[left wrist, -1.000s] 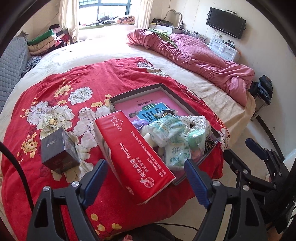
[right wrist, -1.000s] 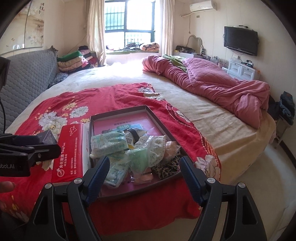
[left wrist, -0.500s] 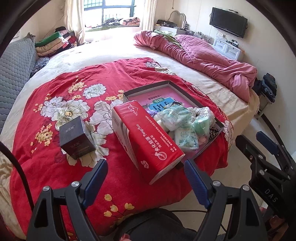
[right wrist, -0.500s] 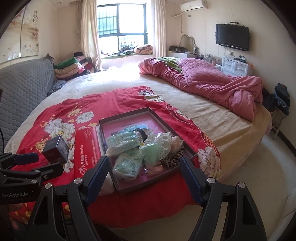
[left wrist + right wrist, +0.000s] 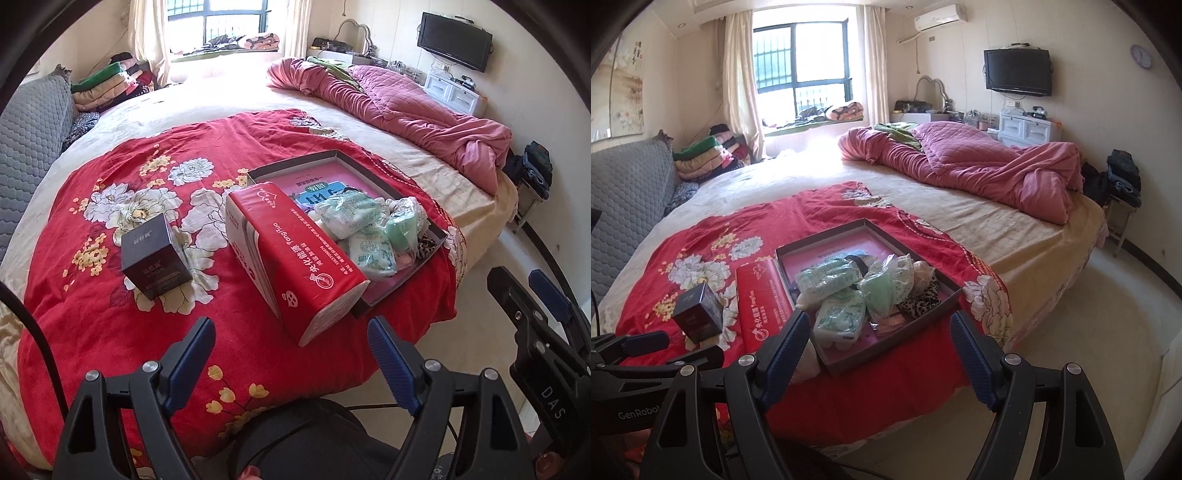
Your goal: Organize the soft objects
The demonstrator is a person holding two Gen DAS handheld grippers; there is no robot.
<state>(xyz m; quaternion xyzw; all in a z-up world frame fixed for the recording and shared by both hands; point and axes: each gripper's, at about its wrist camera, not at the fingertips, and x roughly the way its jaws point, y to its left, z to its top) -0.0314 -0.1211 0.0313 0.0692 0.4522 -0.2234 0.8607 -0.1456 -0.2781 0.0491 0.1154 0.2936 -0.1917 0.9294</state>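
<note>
Red floral blanket (image 5: 110, 314): spread over the near part of the bed (image 5: 979, 221), carries everything listed below.
Tray (image 5: 945, 295): shallow dark box, pink inside, on the blanket near the bed's front edge.
Soft packs (image 5: 840, 314): green-and-white wrapped bundles heaped in the tray's near half; a leopard-print piece (image 5: 919, 304) lies beside them at the tray's right edge.
Red tissue pack (image 5: 295, 251): long, lying with one side against the tray's left rim.
Dark box (image 5: 155, 254): small cube, alone on the blanket, well left of the tissue pack.
Left hand-held gripper (image 5: 291, 354): released, jaws wide, nothing between them, off the bed's front edge.
Right hand-held gripper (image 5: 875, 347): released, jaws wide, empty, facing the tray.
Pink quilt (image 5: 979, 166): bunched at the far right of the bed.
</note>
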